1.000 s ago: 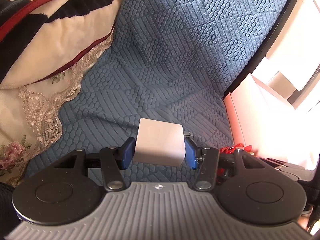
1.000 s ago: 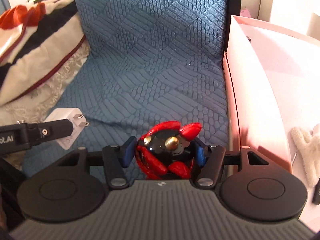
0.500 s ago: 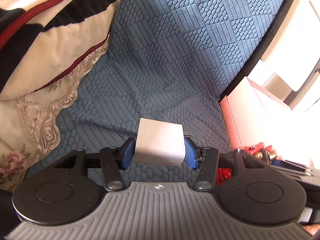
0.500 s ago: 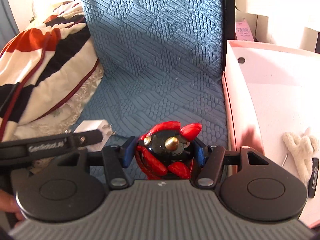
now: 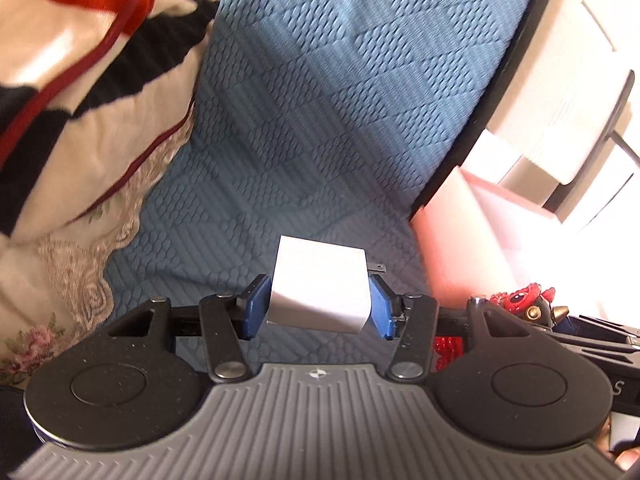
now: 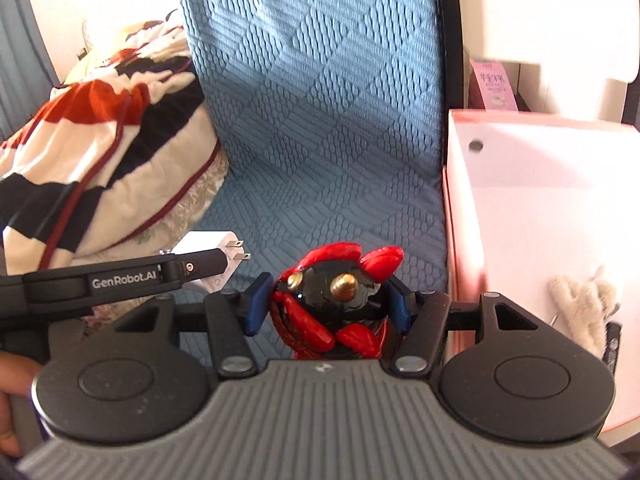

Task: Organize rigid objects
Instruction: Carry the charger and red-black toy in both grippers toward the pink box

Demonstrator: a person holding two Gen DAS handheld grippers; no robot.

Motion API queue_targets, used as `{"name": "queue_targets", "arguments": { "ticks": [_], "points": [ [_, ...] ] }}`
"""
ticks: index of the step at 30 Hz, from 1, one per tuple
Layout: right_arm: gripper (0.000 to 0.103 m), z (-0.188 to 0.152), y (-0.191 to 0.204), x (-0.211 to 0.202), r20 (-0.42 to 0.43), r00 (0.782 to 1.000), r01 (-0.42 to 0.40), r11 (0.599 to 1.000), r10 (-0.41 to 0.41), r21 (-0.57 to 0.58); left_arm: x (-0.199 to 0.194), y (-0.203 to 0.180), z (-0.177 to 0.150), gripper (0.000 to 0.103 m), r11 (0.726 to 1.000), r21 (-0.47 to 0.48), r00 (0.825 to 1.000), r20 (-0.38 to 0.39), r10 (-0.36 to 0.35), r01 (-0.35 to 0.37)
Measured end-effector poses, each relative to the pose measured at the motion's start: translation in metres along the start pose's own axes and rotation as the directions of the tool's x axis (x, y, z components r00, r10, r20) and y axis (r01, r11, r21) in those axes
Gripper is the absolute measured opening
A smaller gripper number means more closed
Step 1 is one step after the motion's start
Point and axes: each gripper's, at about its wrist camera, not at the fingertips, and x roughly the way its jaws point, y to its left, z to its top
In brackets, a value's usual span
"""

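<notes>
My left gripper is shut on a white plug-in charger, its blue pads pressed on both sides and the metal prongs pointing right. The same charger shows in the right wrist view behind the left gripper's black arm. My right gripper is shut on a red and black figurine with gold studs. Both are held above the blue quilted bed cover. The figurine peeks in at the right edge of the left wrist view.
A pink open box stands right of the bed and holds a white fluffy item. A striped blanket and lace-edged cloth lie at the left. White furniture stands behind the box. A hand shows at lower left.
Both grippers have risen with their objects still held; the bed cover sits lower and farther in both views. More of the pink box's inside shows in the right wrist view.
</notes>
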Motion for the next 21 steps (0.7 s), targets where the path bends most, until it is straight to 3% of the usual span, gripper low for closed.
{"name": "queue_targets", "arguments": {
  "ticks": [7,11,21],
  "points": [
    [0.062,0.022,-0.007,-0.025,0.048,0.999,0.013,1.0,-0.013,0.001,-0.035,-0.03,0.018,0.058,0.999,-0.007,0.997,0.061,-0.052,0.053],
    [0.062,0.034,-0.011,-0.039,0.072,0.997,0.022,1.0,-0.022,-0.009,-0.051,-0.051,0.03,0.058,0.999,0.039,0.994,0.105,-0.039,0.035],
    [0.062,0.06,-0.037,-0.086,0.165,0.986,0.038,0.999,-0.035,-0.013,-0.065,-0.088,0.06,0.058,0.992,0.055,0.981,0.153,-0.122,0.115]
  ]
}}
